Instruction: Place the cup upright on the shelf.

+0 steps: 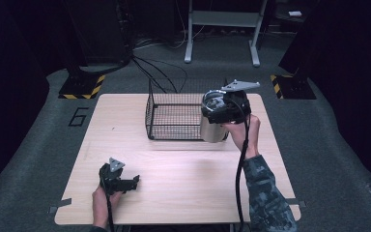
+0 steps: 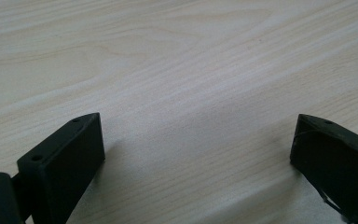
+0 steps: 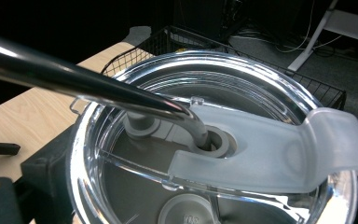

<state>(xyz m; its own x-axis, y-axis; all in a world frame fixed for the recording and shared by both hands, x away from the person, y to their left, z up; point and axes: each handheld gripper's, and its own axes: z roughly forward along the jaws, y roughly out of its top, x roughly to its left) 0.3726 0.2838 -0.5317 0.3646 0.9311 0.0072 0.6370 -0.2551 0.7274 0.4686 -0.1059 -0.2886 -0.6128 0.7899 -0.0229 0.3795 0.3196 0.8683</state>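
Note:
My right gripper (image 1: 223, 112) is shut on a steel tumbler (image 1: 212, 129), held upright at the front right corner of a black wire basket (image 1: 149, 117). Whether the tumbler's base touches the table I cannot tell. In the right gripper view its clear lid (image 3: 242, 91) is close up, with a frosted tab (image 3: 279, 154) and a metal straw (image 3: 74, 81) slanting out to the left. One black jaw presses the lid's left side. My left gripper (image 1: 134, 182) lies on the wooden table (image 1: 188, 179) at the front left, open, with bare wood between its fingertips (image 2: 81, 140).
The basket stands at the table's far middle, and I see nothing inside it. On the grey floor beyond are cables (image 1: 159, 72), two stands with yellow-black striped bases (image 1: 83, 87), and a white frame's legs (image 1: 189, 46). A "6" (image 1: 78, 116) marks the floor left of the table.

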